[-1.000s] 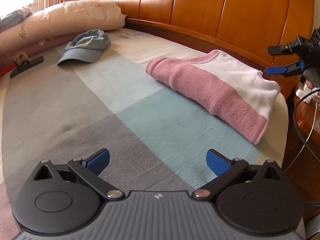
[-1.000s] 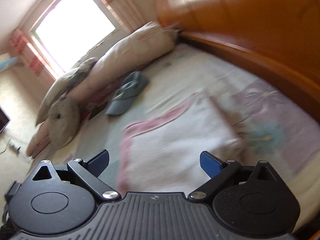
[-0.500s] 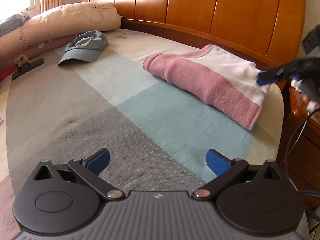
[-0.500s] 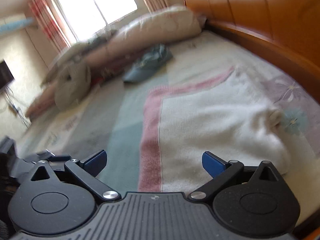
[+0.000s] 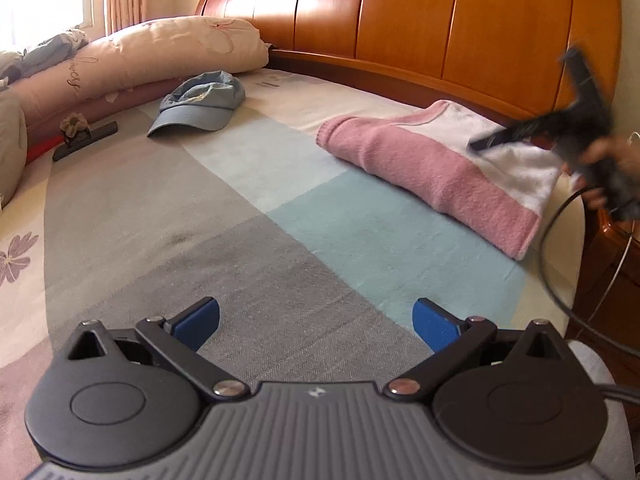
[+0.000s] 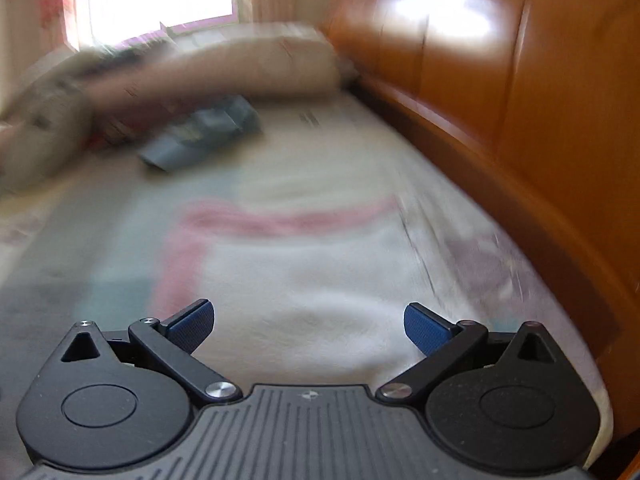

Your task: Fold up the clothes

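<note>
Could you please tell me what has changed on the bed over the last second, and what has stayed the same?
The right gripper has swung in from beside the headboard to hover over the white end of the folded pink-and-white garment, jaws open and holding nothing. The left gripper has stayed open and empty over the bedspread. The garment and the blue cap have not moved.

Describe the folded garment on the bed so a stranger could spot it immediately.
Start at the orange wooden headboard and drop to the bed's right edge. The folded pink and white garment lies there on the mattress, beneath the blurred right claw. Unlike the blue cap near the pillow, it is a thick two-tone fleecy slab.
</note>
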Motion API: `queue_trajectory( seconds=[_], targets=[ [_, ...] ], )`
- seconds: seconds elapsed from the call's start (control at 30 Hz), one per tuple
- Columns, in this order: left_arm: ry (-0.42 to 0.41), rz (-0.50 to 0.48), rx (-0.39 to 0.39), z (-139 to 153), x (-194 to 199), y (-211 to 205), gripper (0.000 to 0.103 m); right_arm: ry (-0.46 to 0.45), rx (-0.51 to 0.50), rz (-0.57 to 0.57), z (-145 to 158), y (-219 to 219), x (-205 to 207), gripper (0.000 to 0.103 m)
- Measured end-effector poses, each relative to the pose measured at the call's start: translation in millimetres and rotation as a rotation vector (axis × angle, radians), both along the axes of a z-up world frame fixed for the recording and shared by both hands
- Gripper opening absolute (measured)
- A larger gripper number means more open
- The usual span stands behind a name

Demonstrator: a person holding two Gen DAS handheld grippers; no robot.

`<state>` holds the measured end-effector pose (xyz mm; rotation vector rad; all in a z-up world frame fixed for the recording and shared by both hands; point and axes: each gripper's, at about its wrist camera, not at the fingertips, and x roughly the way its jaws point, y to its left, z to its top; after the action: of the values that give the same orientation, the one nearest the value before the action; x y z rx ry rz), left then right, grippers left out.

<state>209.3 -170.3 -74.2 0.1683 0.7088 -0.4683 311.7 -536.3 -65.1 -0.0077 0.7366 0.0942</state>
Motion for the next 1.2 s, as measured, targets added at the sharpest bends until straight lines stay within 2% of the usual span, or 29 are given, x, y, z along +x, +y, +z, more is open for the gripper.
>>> queue_trajectory(
  seconds=[0.07, 0.13, 0.2, 0.27, 0.37, 0.43, 0.53, 0.63, 0.73, 0.83, 0.9, 1.0, 1.07, 1.2],
  targets=[
    [-0.004, -0.008, 0.012, -1.3, -0.3, 1.1, 0.102, -0.008, 0.008, 0.0, -17.7, -5.9, 1.4, 0.103],
    [-0.009, -0.007, 0.029, -2.9, 1.8, 2.3, 0.102, -0.039, 0.025, 0.01, -16.7, -8.5, -3.1, 0.103],
    [-0.015, 0.012, 0.033, -4.6, 5.1, 3.4, 0.102, -0.041, 0.008, 0.021, -4.5, -4.7, -1.5, 0.103],
    [-0.007, 0.028, 0.021, -6.9, 6.9, 4.8, 0.102, -0.092, -0.001, 0.04, 11.0, -2.7, 3.7, 0.103],
    [0.002, 0.029, 0.017, -9.3, 6.1, 5.2, 0.102, -0.138, 0.032, 0.043, 26.1, -4.9, 29.7, 0.103],
    [0.001, 0.026, 0.024, -10.4, 4.5, 5.2, 0.102, -0.113, 0.059, 0.021, 19.1, -8.3, 55.4, 0.103],
    [-0.004, 0.029, 0.027, -12.0, 3.4, 7.9, 0.102, -0.024, 0.066, -0.036, -6.8, -15.2, 89.9, 0.103],
    [-0.008, 0.034, 0.026, -13.7, 2.8, 11.6, 0.102, -0.03, 0.026, -0.058, -20.4, -15.7, 97.4, 0.103],
    [-0.001, 0.055, 0.019, -15.9, 4.1, 14.8, 0.102, -0.03, 0.059, -0.071, -11.5, -17.0, 91.2, 0.103],
    [-0.002, 0.061, 0.016, -15.8, 4.1, 15.9, 0.102, -0.08, 0.118, -0.062, 7.5, -13.0, 63.9, 0.103],
    [-0.004, 0.06, 0.017, -14.6, 3.4, 15.8, 0.102, -0.101, 0.158, -0.01, 15.1, -6.5, 43.6, 0.103],
    [-0.003, 0.043, 0.024, -12.8, 1.3, 13.6, 0.102, -0.06, 0.175, 0.058, 4.5, 7.8, 25.6, 0.103],
    [-0.007, 0.037, 0.037, -11.4, -0.4, 11.5, 0.102, -0.021, 0.129, 0.072, -9.0, 17.9, 22.6, 0.103],
    [-0.028, 0.02, 0.061, -6.7, -6.1, 8.2, 0.102, -0.083, 0.137, 0.047, -4.2, 29.2, 10.3, 0.103]
  ],
)
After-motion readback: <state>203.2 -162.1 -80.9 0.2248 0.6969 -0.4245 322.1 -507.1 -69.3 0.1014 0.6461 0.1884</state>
